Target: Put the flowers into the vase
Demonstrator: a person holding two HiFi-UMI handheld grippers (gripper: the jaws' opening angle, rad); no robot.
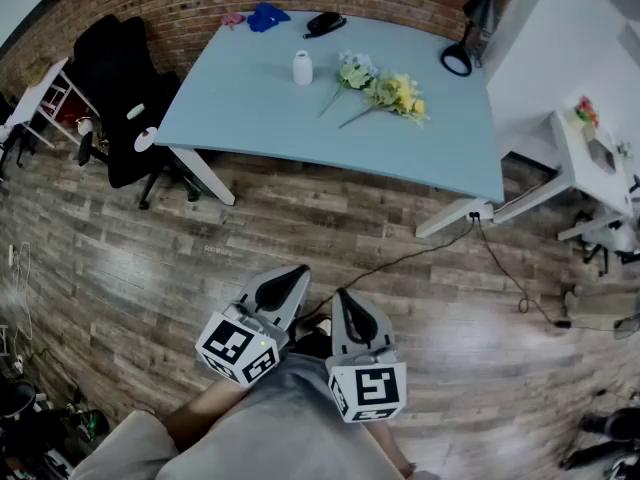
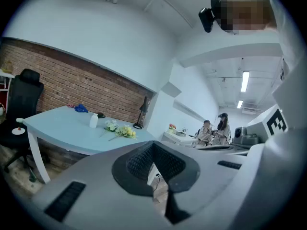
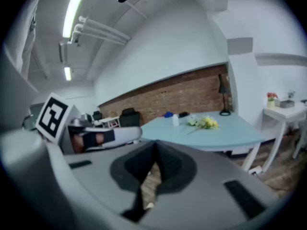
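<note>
A small white vase (image 1: 302, 68) stands upright on the light blue table (image 1: 260, 118). To its right lie two bunches of flowers, one white-green (image 1: 353, 72) and one yellow (image 1: 400, 94), stems pointing toward the table's near edge. Both grippers hang over the wooden floor well short of the table, close to the person's body. My left gripper (image 1: 297, 273) and right gripper (image 1: 342, 295) are both shut with nothing between the jaws. The vase (image 2: 93, 121) and flowers (image 2: 120, 131) show far off in the left gripper view, and the vase (image 3: 175, 120) and flowers (image 3: 205, 123) likewise in the right gripper view.
A black office chair (image 1: 125, 98) stands left of the table. Blue cloth (image 1: 266, 15), a black object (image 1: 324, 23) and a black lamp (image 1: 465, 43) sit along the table's far edge by the brick wall. A cable (image 1: 420, 253) crosses the floor. A white side table (image 1: 600, 158) stands right.
</note>
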